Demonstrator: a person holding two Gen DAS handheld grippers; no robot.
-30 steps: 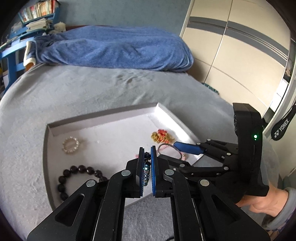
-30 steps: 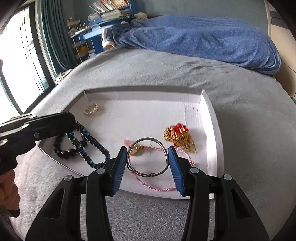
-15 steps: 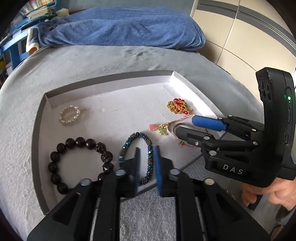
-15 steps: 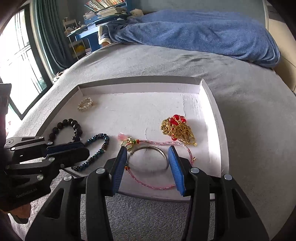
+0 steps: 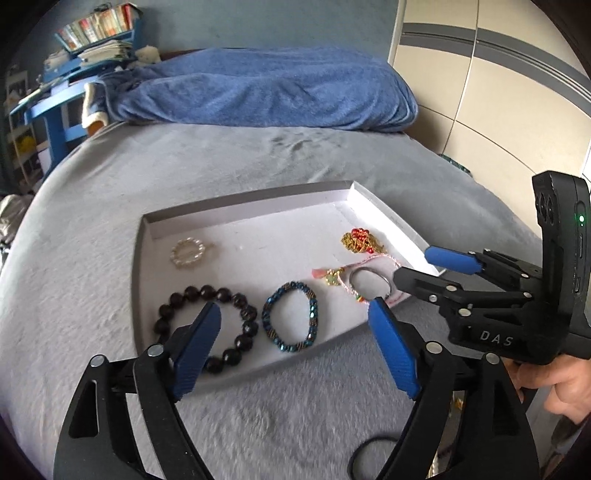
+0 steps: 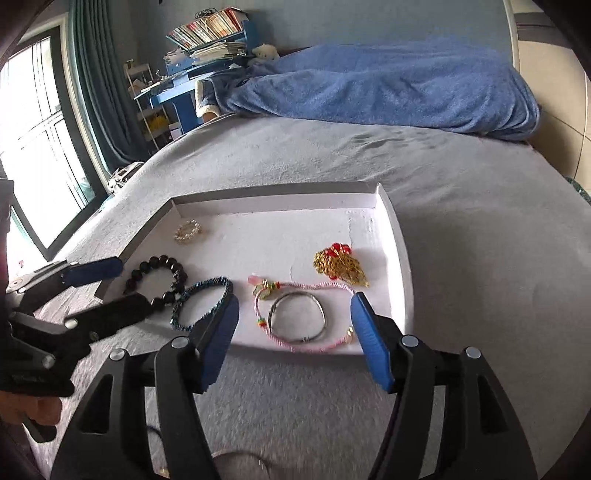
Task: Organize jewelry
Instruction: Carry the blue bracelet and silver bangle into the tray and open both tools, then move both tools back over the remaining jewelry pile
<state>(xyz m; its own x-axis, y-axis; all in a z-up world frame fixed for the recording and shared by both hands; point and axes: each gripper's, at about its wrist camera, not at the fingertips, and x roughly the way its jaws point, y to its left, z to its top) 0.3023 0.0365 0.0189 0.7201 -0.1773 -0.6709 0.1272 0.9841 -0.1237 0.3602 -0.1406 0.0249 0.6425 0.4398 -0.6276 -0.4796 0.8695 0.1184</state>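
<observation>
A white tray (image 5: 136,258) lies on the grey bed. In it are a pearl bracelet (image 5: 187,252), a black bead bracelet (image 5: 207,325), a blue bead bracelet (image 5: 291,320), a pink cord bracelet (image 6: 317,286), a silver bangle (image 6: 298,317) and a gold and red piece (image 6: 340,264). My left gripper (image 5: 293,314) hovers at the tray's near edge. Its jaws are opening wide and hold nothing; the blue bracelet lies on the tray beyond them. My right gripper (image 6: 294,301) is opening too, its pads clear of the silver bangle lying between them.
A blue blanket (image 5: 266,88) is heaped at the bed's far end. A blue shelf with books (image 6: 207,33) and a window (image 6: 33,147) are to the left, and wardrobe doors (image 5: 498,92) to the right. A thin black loop (image 5: 369,450) lies on the bed.
The left gripper let go of the blue bead bracelet, which now lies beside the black beads, then drew back and opened wide. The right jaws widened around the silver bangle and pulled back slightly.
</observation>
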